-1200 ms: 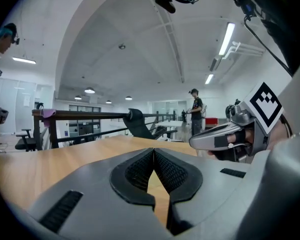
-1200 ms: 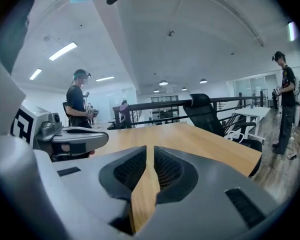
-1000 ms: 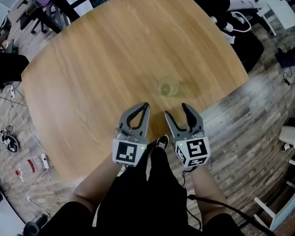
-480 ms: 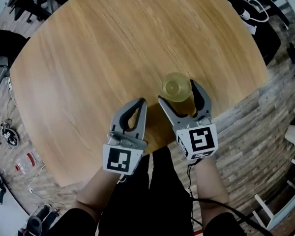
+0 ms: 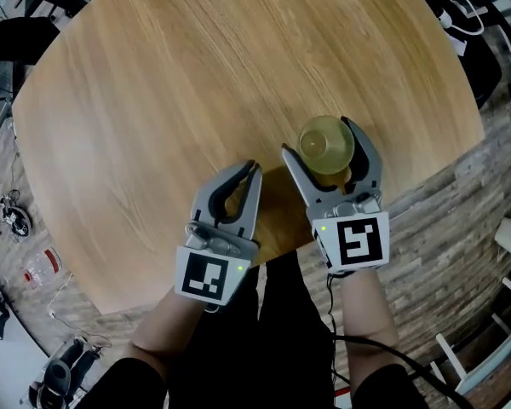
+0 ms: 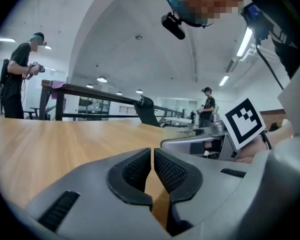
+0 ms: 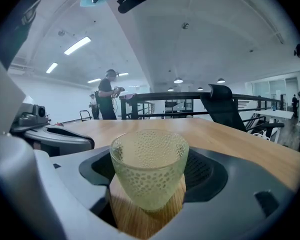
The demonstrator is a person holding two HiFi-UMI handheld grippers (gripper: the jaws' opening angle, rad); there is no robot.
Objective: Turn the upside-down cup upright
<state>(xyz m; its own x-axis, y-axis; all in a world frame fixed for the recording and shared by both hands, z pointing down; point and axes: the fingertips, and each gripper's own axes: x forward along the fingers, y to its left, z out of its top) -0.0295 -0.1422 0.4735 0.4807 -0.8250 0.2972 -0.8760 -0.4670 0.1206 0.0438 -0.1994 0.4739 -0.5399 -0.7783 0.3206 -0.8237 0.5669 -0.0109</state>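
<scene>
A pale green dimpled glass cup [image 5: 327, 143] [image 7: 149, 169] stands on the round wooden table [image 5: 170, 83], wider end up and narrow end on the wood. My right gripper [image 5: 322, 141] [image 7: 150, 173] reaches around it. Its jaws have just been opening and stand wide, with the cup between them and a gap at each pad [image 7: 206, 173]. My left gripper [image 5: 254, 170] [image 6: 153, 156] rests low over the table to the left of the right one. It is shut with nothing between its pads, and the cup does not show in its view.
The table's near edge [image 5: 264, 254] runs just under both grippers, with wood-plank floor [image 5: 443, 228] to the right. Cables and small items [image 5: 43, 267] lie on the floor at the left. People [image 7: 108, 100] and a black chair [image 7: 225, 106] stand far beyond the table.
My right gripper has moved forward until its jaws stand around the cup, and the jaws have spread wider. The left gripper stays shut and has sunk slightly toward the table.
</scene>
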